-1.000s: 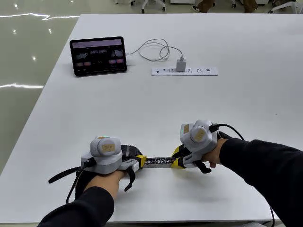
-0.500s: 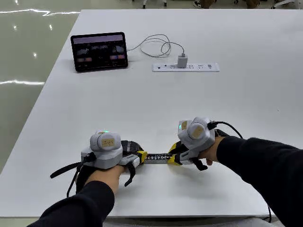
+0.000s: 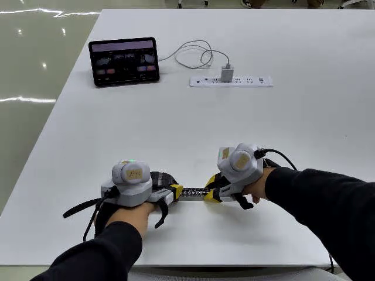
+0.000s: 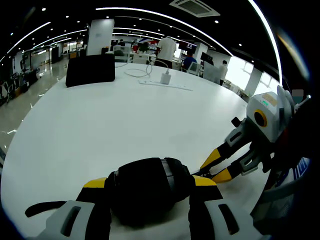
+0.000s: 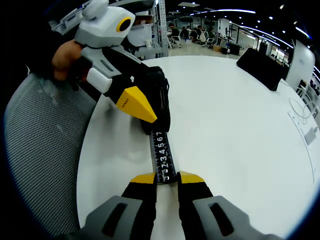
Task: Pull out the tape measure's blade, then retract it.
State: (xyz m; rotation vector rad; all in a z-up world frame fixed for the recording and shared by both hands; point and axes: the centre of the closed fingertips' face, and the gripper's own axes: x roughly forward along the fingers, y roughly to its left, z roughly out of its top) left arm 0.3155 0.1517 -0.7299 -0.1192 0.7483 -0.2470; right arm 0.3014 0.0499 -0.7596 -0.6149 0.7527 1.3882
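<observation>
Currently holding a tape measure (image 3: 163,180) near the counter's (image 3: 234,129) near edge, with a short run of blade (image 5: 161,152) out.
Clamps the tape measure's black body in the left claw (image 4: 150,185), one yellow tip closed against each side of it, a black strap trailing off toward the left edge. Pinches the free end of the blade in the right claw (image 5: 166,178), both yellow tips shut on it just below the printed numerals. Spans only a small gap between the two claws, blade running straight and level from one to the other, low over the counter. Leaves well apart, toward the far end, a dark tablet (image 3: 123,61) propped near the left edge and a white power strip (image 3: 231,81) with a charger (image 3: 226,74) plugged in and a looped cable (image 3: 193,58) beside it.
</observation>
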